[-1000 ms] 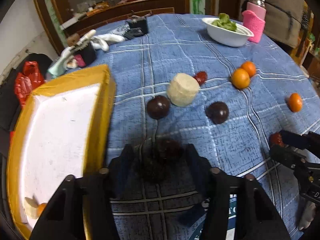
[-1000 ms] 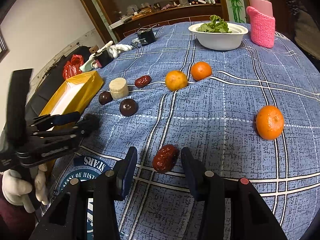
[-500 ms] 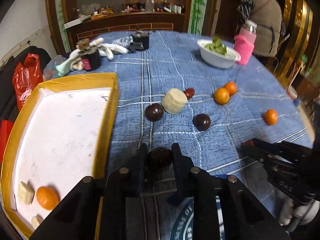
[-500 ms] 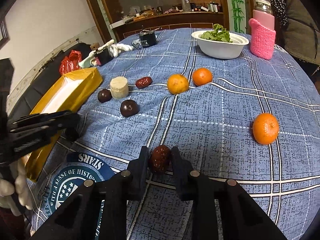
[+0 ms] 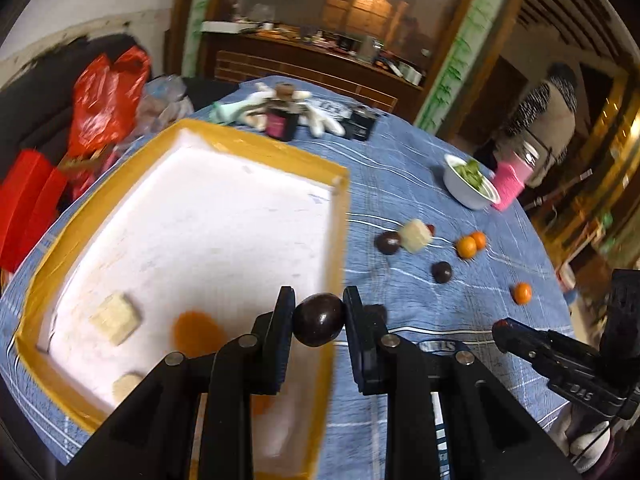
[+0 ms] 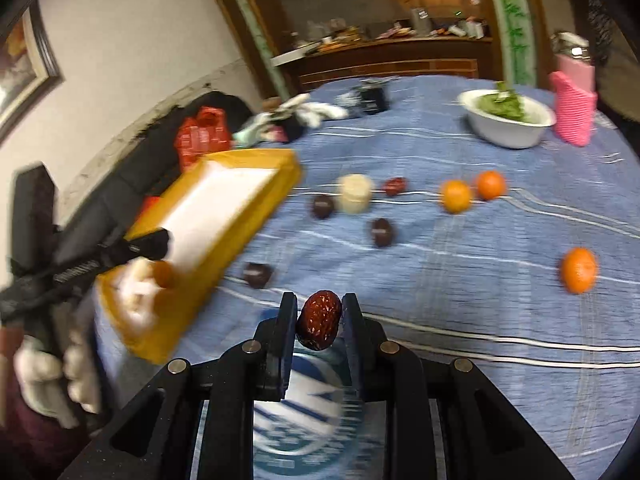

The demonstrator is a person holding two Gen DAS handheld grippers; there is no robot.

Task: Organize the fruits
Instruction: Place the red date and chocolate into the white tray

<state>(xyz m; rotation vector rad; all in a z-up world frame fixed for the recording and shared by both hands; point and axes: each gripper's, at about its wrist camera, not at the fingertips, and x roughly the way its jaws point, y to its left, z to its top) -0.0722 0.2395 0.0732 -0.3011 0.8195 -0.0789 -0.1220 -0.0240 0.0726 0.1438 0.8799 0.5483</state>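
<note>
My left gripper [image 5: 319, 318] is shut on a dark round plum [image 5: 319, 320] and holds it in the air over the right rim of the yellow-edged white tray [image 5: 340, 216]. An orange [image 5: 198, 332] and pale fruit chunks [image 5: 116, 319] lie in the tray. My right gripper [image 6: 320, 322] is shut on a red date [image 6: 320, 325], lifted above the blue cloth. The tray [image 6: 256, 216] also shows in the right wrist view at left. On the cloth lie two dark plums [image 5: 442, 272], a pale chunk [image 5: 416, 235], a red date [image 6: 395, 186] and three oranges [image 6: 579, 270].
A white bowl of greens [image 6: 508, 132] and a pink-sleeved jar [image 6: 573, 114] stand at the far right. Gloves and small dark boxes [image 5: 280, 124] lie at the far side. Red bags [image 5: 104, 96] sit beyond the table's left edge. A person [image 5: 548, 112] stands behind.
Both grippers have lifted their fruit off the cloth. The left one has swung left with the plum to the tray's right rim. The right one has risen with the date.
</note>
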